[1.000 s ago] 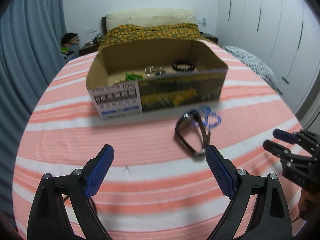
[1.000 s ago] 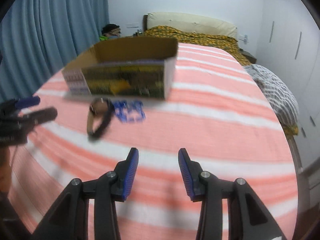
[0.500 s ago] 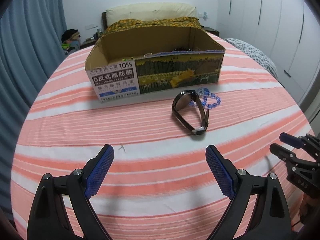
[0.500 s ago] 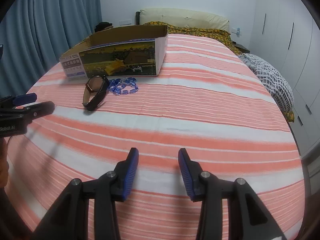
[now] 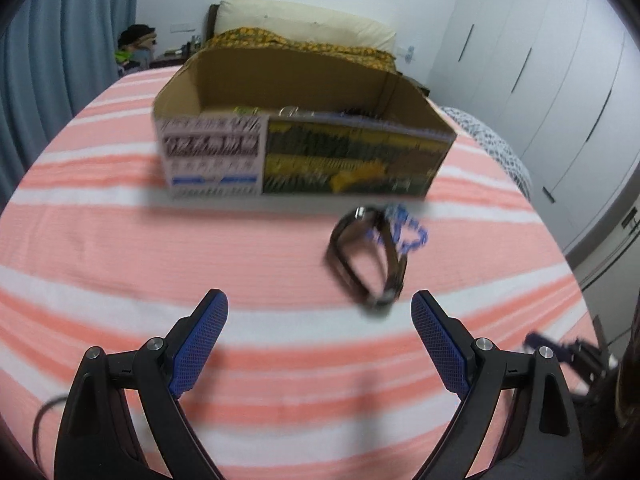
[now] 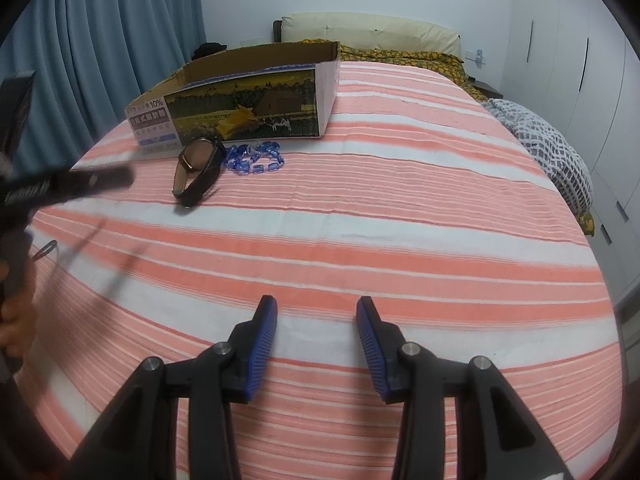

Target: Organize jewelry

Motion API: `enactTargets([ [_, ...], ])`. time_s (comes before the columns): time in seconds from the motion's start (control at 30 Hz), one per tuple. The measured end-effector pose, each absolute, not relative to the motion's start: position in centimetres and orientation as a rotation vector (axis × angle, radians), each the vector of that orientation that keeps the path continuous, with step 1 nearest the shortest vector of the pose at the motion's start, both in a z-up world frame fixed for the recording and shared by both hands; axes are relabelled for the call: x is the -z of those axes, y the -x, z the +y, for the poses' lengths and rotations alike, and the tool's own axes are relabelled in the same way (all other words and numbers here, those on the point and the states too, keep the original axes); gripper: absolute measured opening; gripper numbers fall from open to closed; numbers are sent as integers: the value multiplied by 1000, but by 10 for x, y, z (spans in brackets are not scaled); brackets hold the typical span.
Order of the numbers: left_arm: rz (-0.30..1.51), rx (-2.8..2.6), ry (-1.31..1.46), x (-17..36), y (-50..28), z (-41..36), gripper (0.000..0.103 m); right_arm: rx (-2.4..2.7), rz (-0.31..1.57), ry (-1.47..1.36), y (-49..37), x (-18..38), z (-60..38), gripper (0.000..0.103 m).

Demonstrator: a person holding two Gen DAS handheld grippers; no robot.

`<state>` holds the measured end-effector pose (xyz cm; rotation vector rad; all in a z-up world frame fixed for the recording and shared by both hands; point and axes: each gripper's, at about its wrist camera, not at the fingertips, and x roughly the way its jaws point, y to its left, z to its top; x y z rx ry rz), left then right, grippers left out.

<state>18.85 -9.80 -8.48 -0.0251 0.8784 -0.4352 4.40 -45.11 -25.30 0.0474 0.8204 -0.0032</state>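
A black wristwatch (image 5: 366, 258) (image 6: 198, 170) lies on the striped bedspread in front of an open cardboard box (image 5: 304, 152) (image 6: 244, 108). A blue bead bracelet (image 5: 404, 230) (image 6: 256, 160) rests just right of the watch. Inside the box I glimpse green, silver and dark pieces over its front wall. My left gripper (image 5: 320, 320) stands wide open, empty, a short way before the watch. My right gripper (image 6: 316, 320) is partly open with nothing between its fingers, well back from the jewelry over bare bedspread. The left view is blurred.
The bed carries a pink-and-white striped cover (image 6: 400, 220). A patterned yellow blanket (image 6: 404, 58) and a pillow lie at the head. Blue curtains (image 6: 100, 48) hang on the left, white wardrobes (image 5: 540, 80) on the right. A grey checked cloth (image 6: 548, 152) drapes the right edge.
My left gripper has shifted and rolled, so the watch now sits closer, just above its right finger. The right gripper has barely moved in the last half second.
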Motion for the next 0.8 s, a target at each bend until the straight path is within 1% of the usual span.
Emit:
enactTargets([
  [0.17, 918, 404, -21, 99, -220, -118, 93, -2, 813, -62, -40, 252, -453, 42],
  [0.37, 961, 343, -121, 122, -236, -133, 88, 2, 816, -67, -37, 252, -457, 42],
  [0.43, 947, 332, -165, 124, -235, -140, 88, 3, 824, -69, -37, 254, -458, 42],
  [0.47, 941, 336, -175, 123, -234, -142, 85, 4, 826, -71, -38, 255, -459, 42],
  [0.5, 933, 347, -175, 122, -232, -142, 77, 4, 828, -74, -39, 255, -459, 42],
  [0.53, 926, 353, -175, 122, -231, -143, 72, 3, 829, -75, -39, 255, -459, 42],
  [0.6, 907, 361, -176, 119, -227, -141, 47, 1, 833, -76, -42, 256, -459, 42],
  [0.63, 903, 365, -173, 119, -226, -139, 40, -1, 834, -77, -42, 256, -459, 42],
  [0.67, 900, 373, -164, 118, -224, -137, 30, -3, 836, -80, -43, 256, -459, 42],
  [0.7, 897, 379, -154, 117, -222, -133, 22, -5, 838, -82, -44, 256, -460, 42],
  [0.73, 896, 382, -147, 117, -221, -131, 19, -7, 840, -85, -46, 256, -460, 42],
  [0.77, 896, 382, -137, 117, -220, -126, 12, -12, 842, -90, -47, 256, -460, 42],
  [0.8, 897, 378, -132, 118, -221, -121, 9, -17, 844, -95, -49, 255, -460, 42],
])
